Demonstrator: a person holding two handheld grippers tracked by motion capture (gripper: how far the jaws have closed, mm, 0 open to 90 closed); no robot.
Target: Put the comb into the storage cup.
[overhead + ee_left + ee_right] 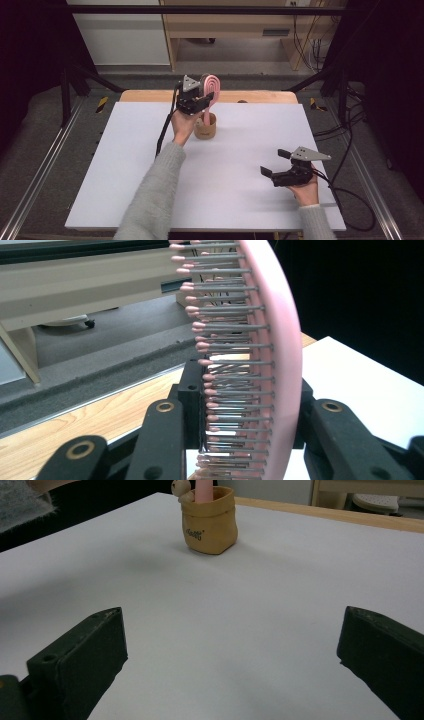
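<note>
White board is covering most of the bench, with a strip of light wood showing along its far edge, and beyond it dark carpet, black frame rails and a pale wooden cabinet are filling the background. Near the far middle of the bench a small tan holder shaped like a rolled-down paper bag is standing upright; in the right gripper view it is carrying a line of small dark lettering on its front, too blurred to read, and a tiny cream bear figure is sitting at its rim. A pink hairbrush is standing with its handle down inside the holder and its oval head rising above it. The left claw, held by a hand in a grey knitted sleeve, is gripping the brush head from both sides; the left gripper view is showing the black jaws pressing against the pink back on one side and the rows of pink-tipped metal pins on the other. The right claw is resting low over the near right part of the bench, well apart from the holder, its jaws spread wide and clasping nothing.
</note>
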